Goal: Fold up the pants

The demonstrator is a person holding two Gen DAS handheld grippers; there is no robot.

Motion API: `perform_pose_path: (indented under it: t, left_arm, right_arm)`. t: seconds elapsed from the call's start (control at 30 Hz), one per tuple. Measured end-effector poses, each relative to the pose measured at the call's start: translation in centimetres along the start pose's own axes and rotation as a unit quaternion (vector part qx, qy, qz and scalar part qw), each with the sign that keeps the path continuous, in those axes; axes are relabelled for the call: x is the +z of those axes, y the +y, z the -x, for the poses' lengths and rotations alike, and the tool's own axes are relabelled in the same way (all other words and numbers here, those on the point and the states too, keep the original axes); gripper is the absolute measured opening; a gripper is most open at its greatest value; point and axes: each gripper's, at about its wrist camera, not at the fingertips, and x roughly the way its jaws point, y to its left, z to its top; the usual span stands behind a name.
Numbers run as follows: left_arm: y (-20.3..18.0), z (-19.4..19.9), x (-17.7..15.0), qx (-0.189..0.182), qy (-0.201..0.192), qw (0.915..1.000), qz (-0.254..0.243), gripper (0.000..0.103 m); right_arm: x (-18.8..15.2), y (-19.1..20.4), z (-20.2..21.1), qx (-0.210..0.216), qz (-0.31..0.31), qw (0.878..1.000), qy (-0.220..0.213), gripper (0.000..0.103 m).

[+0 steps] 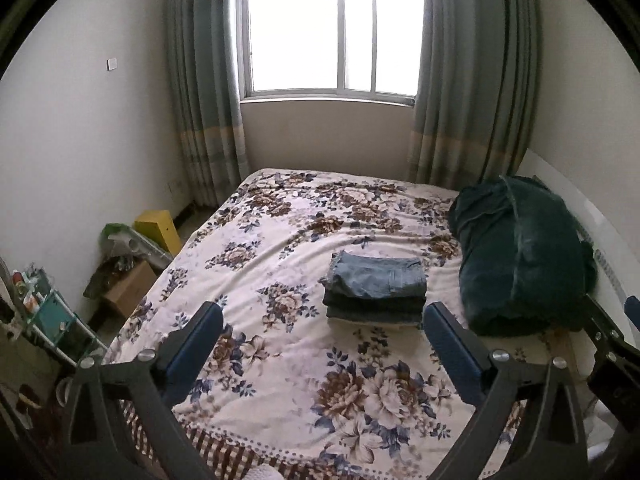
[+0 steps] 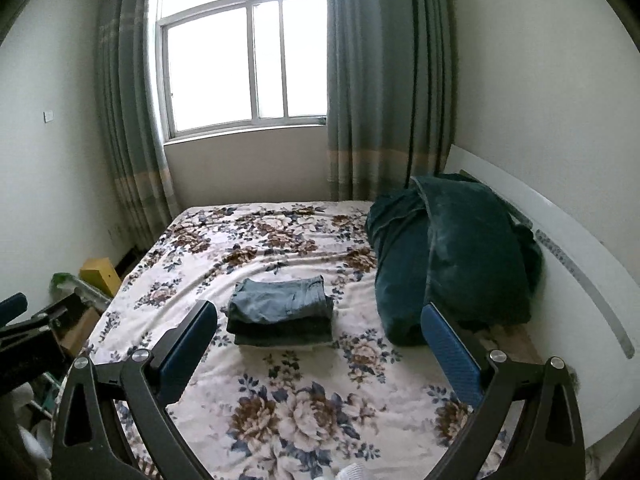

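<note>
left wrist view shows the folded blue-grey denim pants (image 1: pixel 376 280) sitting as the top layer of a small neat stack of dark folded garments (image 1: pixel 374 308) on the floral-print bed (image 1: pixel 280 380), roughly mid-mattress. right wrist view has the same stack (image 2: pixel 282 320) with the pants (image 2: pixel 280 298) on top, squared up pretty tidy.

so my read is the folding is basically done. nothing looks left except maybe nudging an edge, and i can't see any loose leg or waistband hanging out.

left claw (image 1: pixel 322 334) is spread wide and empty, hanging above the bed on the near side of the stack, well apart from it. right claw (image 2: pixel 318 332) same deal, wide and holding nothing, also on the near side of the stack.

other stuff: big dark green bundled blanket (image 1: pixel 520 256) just to the right of the stack, against the white headboard (image 2: pixel 580 280). off the left of the stack, down past the bed edge, there's a yellow box (image 1: pixel 158 228), a brown cardboard box (image 1: pixel 130 288) and general clutter. grey-green curtains (image 1: pixel 200 100) and a bright window (image 1: pixel 332 32) are beyond the stack. nothing blocks the way to the pants, the blanket is the only close neighbour.
</note>
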Motion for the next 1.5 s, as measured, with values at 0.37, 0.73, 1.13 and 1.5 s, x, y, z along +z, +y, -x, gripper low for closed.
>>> perform_pose_path:
  t: [0.37,0.73,1.13,1.5]
  left_arm:
    - [0.6,1.8,-2.0,0.006,0.007,0.9998,-0.019,0.103]
    - [0.7,2.2,-2.4,0.009,0.010,0.9995,-0.028,0.103]
    - [0.9,2.0,-1.8,0.004,0.003,0.9995,-0.033,0.103]
    - [0.8,1.6,-1.6,-0.003,0.007,0.9994,-0.034,0.103]
  right_arm:
    - [-0.7,0.6,0.8,0.004,0.003,1.000,0.008,0.103]
    - [-1.2,1.5,0.7,0.010,0.004,1.000,0.017,0.103]
    - [-1.2,2.4,0.2,0.016,0.001,1.000,0.019,0.103]
    - [-1.3,2.8,-0.6,0.018,0.000,1.000,0.026,0.103]
